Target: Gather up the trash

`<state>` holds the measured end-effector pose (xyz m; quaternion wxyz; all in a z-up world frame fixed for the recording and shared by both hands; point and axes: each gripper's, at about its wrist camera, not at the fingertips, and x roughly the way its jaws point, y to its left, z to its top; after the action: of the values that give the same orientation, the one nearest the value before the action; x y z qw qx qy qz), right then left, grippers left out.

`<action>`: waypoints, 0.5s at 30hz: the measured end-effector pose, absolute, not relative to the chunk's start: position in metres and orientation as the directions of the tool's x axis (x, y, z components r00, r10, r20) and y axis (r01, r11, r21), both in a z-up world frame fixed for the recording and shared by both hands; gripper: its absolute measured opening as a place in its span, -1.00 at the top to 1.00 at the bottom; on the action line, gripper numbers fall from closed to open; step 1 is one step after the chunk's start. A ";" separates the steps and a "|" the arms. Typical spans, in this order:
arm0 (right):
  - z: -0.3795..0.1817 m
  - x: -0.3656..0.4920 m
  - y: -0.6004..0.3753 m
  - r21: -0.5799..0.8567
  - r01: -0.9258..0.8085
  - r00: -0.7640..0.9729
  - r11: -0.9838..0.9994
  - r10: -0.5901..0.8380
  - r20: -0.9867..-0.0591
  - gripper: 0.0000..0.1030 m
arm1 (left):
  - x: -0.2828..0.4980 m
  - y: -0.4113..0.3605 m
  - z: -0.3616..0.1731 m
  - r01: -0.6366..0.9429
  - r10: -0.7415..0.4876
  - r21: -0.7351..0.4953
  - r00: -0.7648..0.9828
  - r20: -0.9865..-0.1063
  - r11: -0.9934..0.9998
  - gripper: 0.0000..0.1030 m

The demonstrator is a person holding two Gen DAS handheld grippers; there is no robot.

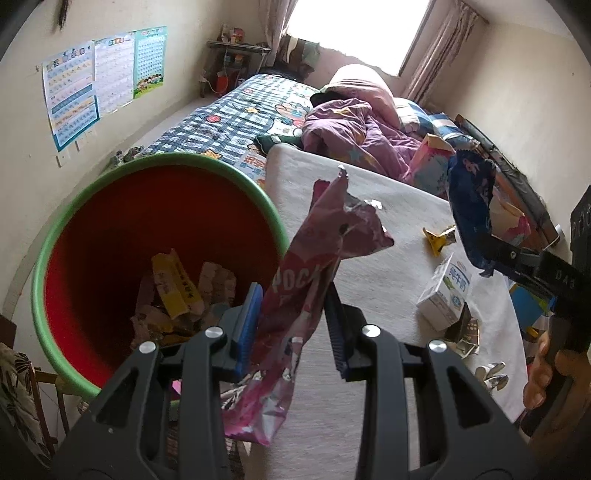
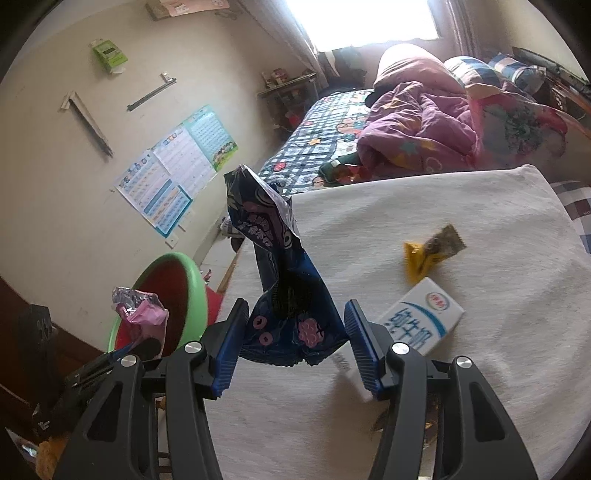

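Pink wrapper (image 1: 295,306) stands clamped between the left gripper (image 1: 291,325) fingers, red bin (image 1: 110,236) beside them. Right gripper (image 2: 295,343) fingers clamp a dark blue bag (image 2: 284,295).

Cream plaster walls (image 2: 55,177) bearing colourful paper charts (image 1: 92,81), a bright curtained window (image 1: 354,33), and a bed with blue checked sheet (image 1: 229,122) and crumpled purple quilt (image 2: 417,136).

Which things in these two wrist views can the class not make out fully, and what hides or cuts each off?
- Red bin, left wrist view: near rim hidden behind the left hand-held gripper and its pink Pocky wrapper.
- Milk carton, right wrist view: near end hidden behind a finger of the right hand-held gripper.
- Wall posters, both views: print too small to read.
- Trash under the carton, left wrist view: too crumpled to identify.
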<state>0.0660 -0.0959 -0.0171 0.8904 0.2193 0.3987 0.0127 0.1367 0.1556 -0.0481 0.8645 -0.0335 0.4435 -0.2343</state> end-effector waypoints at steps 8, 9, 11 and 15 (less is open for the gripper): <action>-0.016 0.080 -0.068 0.400 0.111 0.676 0.910 0.226 -0.701 -0.02 | 0.143 0.182 -0.046 0.344 -0.419 -0.267 0.514 -0.749 0.900 0.37; -0.016 0.081 -0.065 0.399 0.107 0.675 0.911 0.228 -0.701 -0.02 | 0.143 0.186 -0.046 0.340 -0.416 -0.267 0.515 -0.749 0.902 0.37; -0.016 0.083 -0.059 0.399 0.100 0.673 0.911 0.233 -0.702 -0.02 | 0.145 0.192 -0.047 0.332 -0.412 -0.268 0.517 -0.750 0.905 0.37; -0.018 0.088 -0.047 0.399 0.087 0.666 0.913 0.245 -0.704 -0.02 | 0.149 0.203 -0.049 0.321 -0.406 -0.269 0.518 -0.753 0.908 0.37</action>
<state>0.0883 -0.0467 -0.0183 0.8896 0.2040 0.4061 0.0444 0.1488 0.2028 -0.0489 0.8700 -0.0480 0.4441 -0.2089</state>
